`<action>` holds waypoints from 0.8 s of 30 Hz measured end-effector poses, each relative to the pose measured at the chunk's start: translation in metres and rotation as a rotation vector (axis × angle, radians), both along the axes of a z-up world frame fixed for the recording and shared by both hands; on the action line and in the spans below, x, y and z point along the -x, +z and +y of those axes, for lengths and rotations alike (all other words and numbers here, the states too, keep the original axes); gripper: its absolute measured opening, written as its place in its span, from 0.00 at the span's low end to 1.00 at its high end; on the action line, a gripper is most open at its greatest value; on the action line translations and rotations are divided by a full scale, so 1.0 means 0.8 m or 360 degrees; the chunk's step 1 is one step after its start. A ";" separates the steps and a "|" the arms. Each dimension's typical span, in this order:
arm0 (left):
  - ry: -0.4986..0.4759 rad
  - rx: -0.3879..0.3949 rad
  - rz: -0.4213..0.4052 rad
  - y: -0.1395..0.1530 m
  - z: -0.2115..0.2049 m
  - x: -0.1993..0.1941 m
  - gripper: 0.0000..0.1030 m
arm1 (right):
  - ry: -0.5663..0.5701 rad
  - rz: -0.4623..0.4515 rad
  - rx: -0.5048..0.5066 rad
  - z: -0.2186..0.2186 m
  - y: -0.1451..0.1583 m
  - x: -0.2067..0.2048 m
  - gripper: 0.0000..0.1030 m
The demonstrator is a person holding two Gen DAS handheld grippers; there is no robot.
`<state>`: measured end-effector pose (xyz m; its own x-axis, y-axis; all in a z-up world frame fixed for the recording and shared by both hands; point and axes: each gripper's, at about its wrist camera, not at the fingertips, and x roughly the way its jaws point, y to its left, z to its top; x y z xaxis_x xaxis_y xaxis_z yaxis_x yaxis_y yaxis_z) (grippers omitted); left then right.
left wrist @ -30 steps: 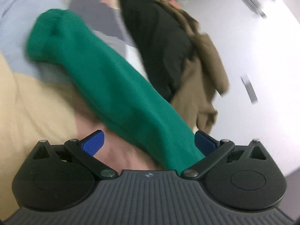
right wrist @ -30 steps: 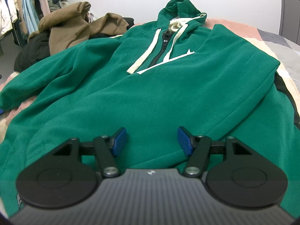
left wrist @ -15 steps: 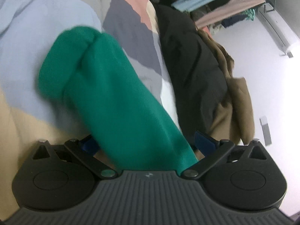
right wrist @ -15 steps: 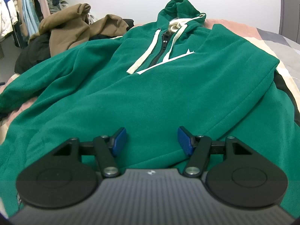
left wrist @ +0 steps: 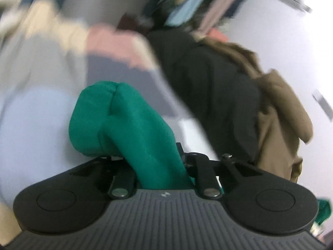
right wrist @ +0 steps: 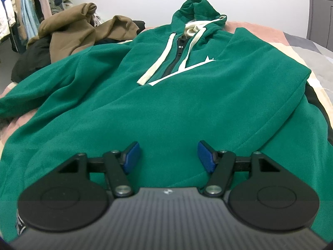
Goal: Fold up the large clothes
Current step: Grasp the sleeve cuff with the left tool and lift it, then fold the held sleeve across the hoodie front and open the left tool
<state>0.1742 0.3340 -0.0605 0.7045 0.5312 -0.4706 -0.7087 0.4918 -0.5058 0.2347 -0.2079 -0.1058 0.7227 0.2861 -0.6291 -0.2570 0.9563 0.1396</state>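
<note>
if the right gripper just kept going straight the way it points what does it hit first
Most likely the green hoodie: the open right gripper points across its front, spread flat on the bed, toward the white drawstrings. How high it sits above the fabric is unclear.

Left gripper (left wrist: 160, 166) fingers now clamped on green sleeve (left wrist: 124, 129).

Left gripper (left wrist: 160, 162), black rounded arms, silver screws, grey ribbed body, right gripper (right wrist: 168, 156), blue pads (right wrist: 131, 153) at 12 o'clock

green sleeve (left wrist: 133, 131) in left tool (left wrist: 160, 166)
</note>
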 end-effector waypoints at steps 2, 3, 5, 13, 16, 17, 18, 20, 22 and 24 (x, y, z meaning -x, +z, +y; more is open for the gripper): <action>-0.0043 -0.0140 0.0002 0.031 -0.016 -0.007 0.16 | -0.0011 0.0009 -0.0009 0.000 0.000 0.000 0.62; -0.0067 -0.0188 -0.0011 0.046 -0.025 -0.008 0.16 | -0.0011 0.0010 -0.0007 0.000 0.001 0.001 0.62; -0.0139 -0.0299 -0.0036 0.082 -0.049 -0.013 0.16 | -0.0017 0.0011 -0.0011 -0.001 0.003 0.001 0.62; -0.0726 -0.0810 -0.0157 0.209 -0.217 -0.030 0.16 | -0.0131 -0.0016 -0.0189 -0.035 0.028 0.016 0.62; -0.0990 -0.0989 -0.0159 0.235 -0.303 -0.033 0.16 | -0.0171 -0.0046 -0.0279 -0.054 0.041 0.026 0.62; -0.1059 -0.1015 -0.0160 0.239 -0.327 -0.034 0.16 | -0.0190 -0.0061 -0.0314 -0.063 0.046 0.030 0.62; -0.1142 -0.1051 -0.0166 0.240 -0.355 -0.035 0.16 | -0.0208 -0.0072 -0.0339 -0.068 0.050 0.034 0.62; -0.1281 -0.1121 -0.0159 0.236 -0.410 -0.034 0.16 | -0.0252 -0.0095 -0.0403 -0.086 0.057 0.042 0.62; -0.1414 -0.1117 -0.0152 0.221 -0.461 -0.038 0.15 | -0.0299 -0.0114 -0.0460 -0.104 0.062 0.050 0.63; -0.1512 -0.1077 -0.0145 0.200 -0.504 -0.039 0.14 | -0.0352 -0.0124 -0.0517 -0.124 0.064 0.057 0.63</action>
<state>0.2053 -0.0690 0.0996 0.9696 -0.1045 -0.2211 0.1144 0.9929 0.0322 0.1895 -0.3069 -0.0550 0.8313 0.2931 -0.4723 -0.0714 0.8990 0.4322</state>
